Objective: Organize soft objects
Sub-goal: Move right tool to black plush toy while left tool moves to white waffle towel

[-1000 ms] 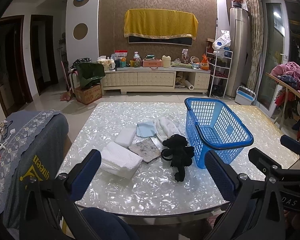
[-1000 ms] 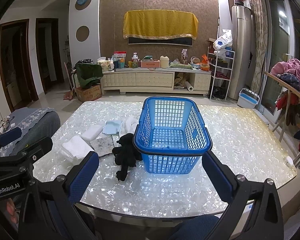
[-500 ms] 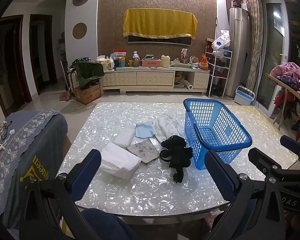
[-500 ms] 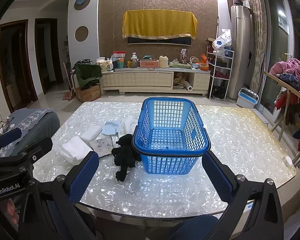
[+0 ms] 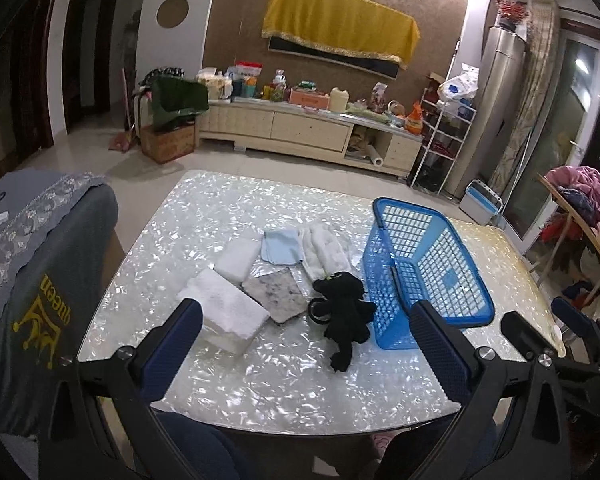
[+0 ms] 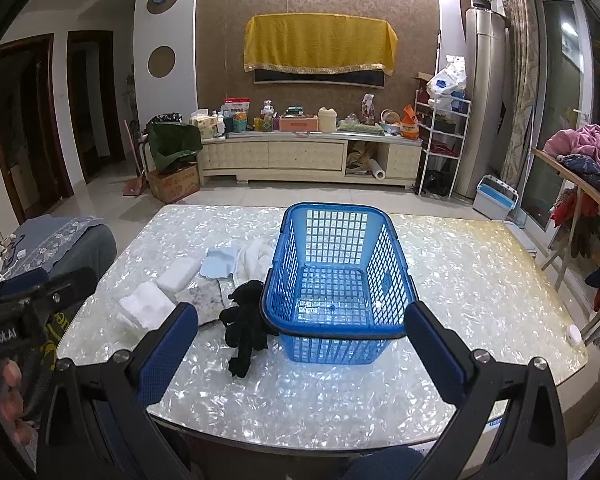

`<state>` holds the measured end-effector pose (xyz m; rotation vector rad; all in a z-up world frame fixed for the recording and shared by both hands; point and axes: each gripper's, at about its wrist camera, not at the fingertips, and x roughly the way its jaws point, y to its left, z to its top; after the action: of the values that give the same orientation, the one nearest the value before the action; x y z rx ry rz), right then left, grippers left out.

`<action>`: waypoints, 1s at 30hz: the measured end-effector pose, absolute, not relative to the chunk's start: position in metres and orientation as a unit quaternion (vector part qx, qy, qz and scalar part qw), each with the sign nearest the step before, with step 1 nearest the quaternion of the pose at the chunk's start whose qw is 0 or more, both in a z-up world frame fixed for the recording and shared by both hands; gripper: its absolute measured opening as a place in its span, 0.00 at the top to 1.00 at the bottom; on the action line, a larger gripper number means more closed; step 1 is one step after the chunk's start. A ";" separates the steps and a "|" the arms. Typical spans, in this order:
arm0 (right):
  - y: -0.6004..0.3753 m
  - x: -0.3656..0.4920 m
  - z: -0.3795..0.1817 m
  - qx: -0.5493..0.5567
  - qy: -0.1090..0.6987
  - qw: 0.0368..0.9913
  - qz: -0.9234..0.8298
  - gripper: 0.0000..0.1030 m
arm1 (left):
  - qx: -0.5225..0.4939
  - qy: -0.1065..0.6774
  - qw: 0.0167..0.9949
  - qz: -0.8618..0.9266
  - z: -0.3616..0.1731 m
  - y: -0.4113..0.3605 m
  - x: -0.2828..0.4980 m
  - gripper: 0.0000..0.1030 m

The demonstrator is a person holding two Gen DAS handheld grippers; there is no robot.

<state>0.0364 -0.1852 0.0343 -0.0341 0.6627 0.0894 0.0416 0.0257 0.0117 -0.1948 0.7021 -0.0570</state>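
Right now both my grippers, left gripper [image 5: 306,342] and right gripper [image 6: 302,340], hang released and hold nothing, short of the desk [image 5: 260,376]. Nothing sits in the basket [image 6: 338,280] yet. Left of the basket lie the black plush toy [image 5: 344,312], towels [image 5: 228,312] and cloths [image 5: 280,249]. Next, I judge, a reach down onto the toy.

**Warm indoor light, strong fisheye bend**

Both wrist views are lit from overhead by warm ceiling light near the top edge. The pearly table [image 6: 480,280] throws patchy glare. Doorways at left sit in shadow. Fisheye curvature bends walls, corners vignette to black. The left view is tilted and slightly soft.
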 end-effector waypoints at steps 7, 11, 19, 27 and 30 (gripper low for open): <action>-0.177 0.064 0.031 -0.022 0.349 0.934 0.071 0.00 | -0.061 0.378 0.924 -0.006 0.007 0.048 0.075 0.00; -0.162 0.089 0.026 -0.028 0.369 0.924 0.097 0.00 | -0.032 0.390 0.920 -0.002 0.004 0.063 0.090 0.00; -0.128 0.128 0.007 -0.040 0.423 0.893 0.148 0.00 | -0.030 0.422 0.906 -0.001 -0.013 0.101 0.115 0.00; -0.091 0.151 -0.012 -0.066 0.457 0.868 0.184 0.00 | -0.041 0.444 0.895 0.004 -0.036 0.133 0.132 0.07; -0.077 0.159 -0.022 -0.076 0.468 0.858 0.197 0.00 | -0.043 0.455 0.889 -0.004 -0.050 0.140 0.139 0.22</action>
<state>0.1594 -0.0767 -0.0215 -0.1586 0.9838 0.4138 0.1387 0.1401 -0.0498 -0.0898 0.9458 -0.0087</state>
